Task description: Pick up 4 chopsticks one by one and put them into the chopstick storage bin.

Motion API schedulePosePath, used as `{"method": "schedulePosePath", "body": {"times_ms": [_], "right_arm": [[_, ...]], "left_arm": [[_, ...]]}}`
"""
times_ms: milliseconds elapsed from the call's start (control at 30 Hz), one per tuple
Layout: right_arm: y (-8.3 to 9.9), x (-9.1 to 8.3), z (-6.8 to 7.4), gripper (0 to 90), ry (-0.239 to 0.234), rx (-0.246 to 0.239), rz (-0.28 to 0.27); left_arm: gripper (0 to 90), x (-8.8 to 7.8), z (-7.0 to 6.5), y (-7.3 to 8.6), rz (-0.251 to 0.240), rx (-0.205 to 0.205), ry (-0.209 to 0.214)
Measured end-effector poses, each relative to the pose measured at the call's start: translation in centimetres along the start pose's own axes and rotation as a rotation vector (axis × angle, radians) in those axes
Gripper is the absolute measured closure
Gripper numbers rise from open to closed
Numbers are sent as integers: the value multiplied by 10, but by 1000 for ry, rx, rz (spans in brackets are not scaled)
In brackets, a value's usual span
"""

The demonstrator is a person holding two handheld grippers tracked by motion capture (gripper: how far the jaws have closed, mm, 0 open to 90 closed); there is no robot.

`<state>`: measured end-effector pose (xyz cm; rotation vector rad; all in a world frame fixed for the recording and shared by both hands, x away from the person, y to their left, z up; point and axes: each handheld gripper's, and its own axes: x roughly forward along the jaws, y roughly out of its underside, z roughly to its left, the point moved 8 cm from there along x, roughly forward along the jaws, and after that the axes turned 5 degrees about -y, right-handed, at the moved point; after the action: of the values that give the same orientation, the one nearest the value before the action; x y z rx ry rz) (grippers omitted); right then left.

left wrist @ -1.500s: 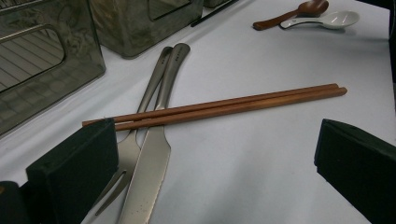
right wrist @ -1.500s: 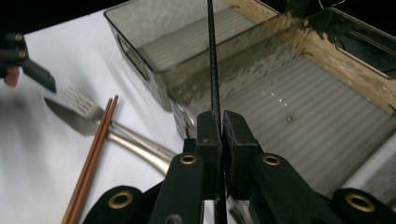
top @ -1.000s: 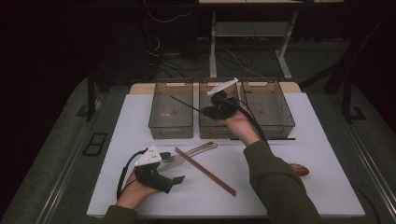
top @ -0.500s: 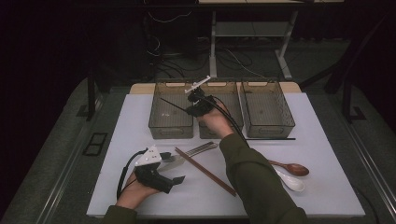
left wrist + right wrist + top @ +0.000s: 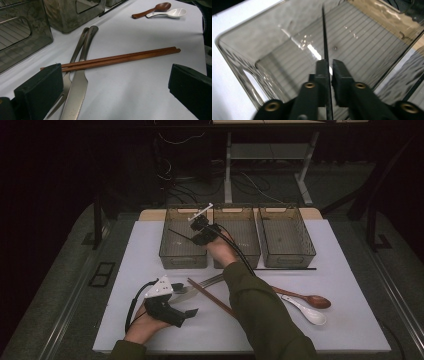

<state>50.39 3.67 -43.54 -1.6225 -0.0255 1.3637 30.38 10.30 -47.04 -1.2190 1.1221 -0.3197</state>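
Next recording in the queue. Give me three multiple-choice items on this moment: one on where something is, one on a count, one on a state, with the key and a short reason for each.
1. Above which bin does the right gripper hold the black chopstick?
A. left bin
B. middle bin
C. right bin

2. How many spoons lie on the white mat?
A. one
B. two
C. three

3. How do the left gripper's jaws stand?
A. shut on the knife
B. shut on the brown chopsticks
C. wide open, gripping nothing

Key: 1 A, the high view sets it over the left bin. 2 B, a brown spoon and a white spoon. 3 C, its own view shows them far apart above the knife and brown chopsticks.
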Motion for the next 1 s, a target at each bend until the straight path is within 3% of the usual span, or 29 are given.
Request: {"method": "schedulePosePath", "body": {"times_ms": [200,300,633,1000], "right_arm": [[-5,-9,4,629,-20,-35,-38],[-6,-15,4,571,-27,-25,-57],[1,-40,2,455,-64,-23,-100],[28,-89,-4,412,-106,-65,-144]], "left_arm": [[0,0,0,0,1,0,-1],[0,1,-1,0,-1,-5,0],[0,0,0,0,2,0,-3],[0,1,-1,1,8,-1,-3]]}}
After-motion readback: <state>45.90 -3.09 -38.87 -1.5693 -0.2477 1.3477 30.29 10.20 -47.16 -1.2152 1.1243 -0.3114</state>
